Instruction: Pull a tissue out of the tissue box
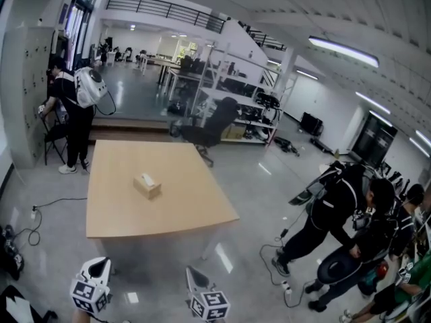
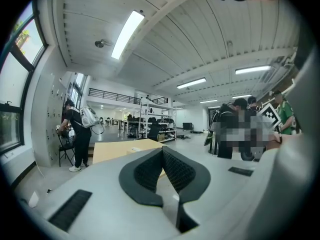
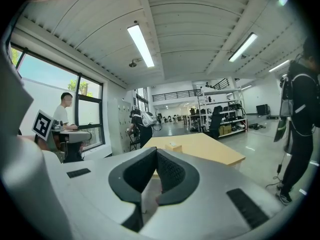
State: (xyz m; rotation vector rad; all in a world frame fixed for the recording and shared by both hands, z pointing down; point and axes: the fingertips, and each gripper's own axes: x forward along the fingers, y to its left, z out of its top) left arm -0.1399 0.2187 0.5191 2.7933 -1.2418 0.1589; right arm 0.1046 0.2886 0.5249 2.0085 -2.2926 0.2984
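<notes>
One tissue box (image 1: 147,185) and one worktop (image 1: 192,210) are counted. Two tongs are seen: the left tongs (image 1: 100,265) and the right tongs (image 1: 194,274). One office chair (image 1: 214,123) and one person (image 1: 75,120) at the far left are counted.

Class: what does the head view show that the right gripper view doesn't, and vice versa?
Head view only: the whole table, with the left gripper and right gripper short of its near edge. Right gripper view only: its jaws shut, nothing between them, and a person seated by a window. Both: the tissue box on the table and a person with a white backpack.
</notes>
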